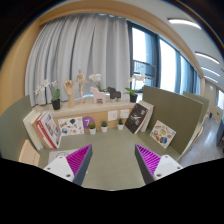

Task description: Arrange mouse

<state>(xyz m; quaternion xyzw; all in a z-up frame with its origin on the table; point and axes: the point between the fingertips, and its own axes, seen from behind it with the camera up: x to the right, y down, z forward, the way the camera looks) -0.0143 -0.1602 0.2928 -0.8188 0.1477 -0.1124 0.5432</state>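
Gripper [110, 160] hanging wide open, holding nothing, over bare grey table [112, 148]; books [42, 128], small potted plants [104, 126] and cards standing well beyond fingers.

Single gripper-mounted view, facing forward along the jaws over the worktop [112, 160]. Shelf [95, 104] and curtained windows [80, 50] lie well beyond.

White curtains [70, 45] left, tall windows [165, 60] right, ceiling lights [185, 22], grey-green partition [172, 108], shelf [90, 100] behind.
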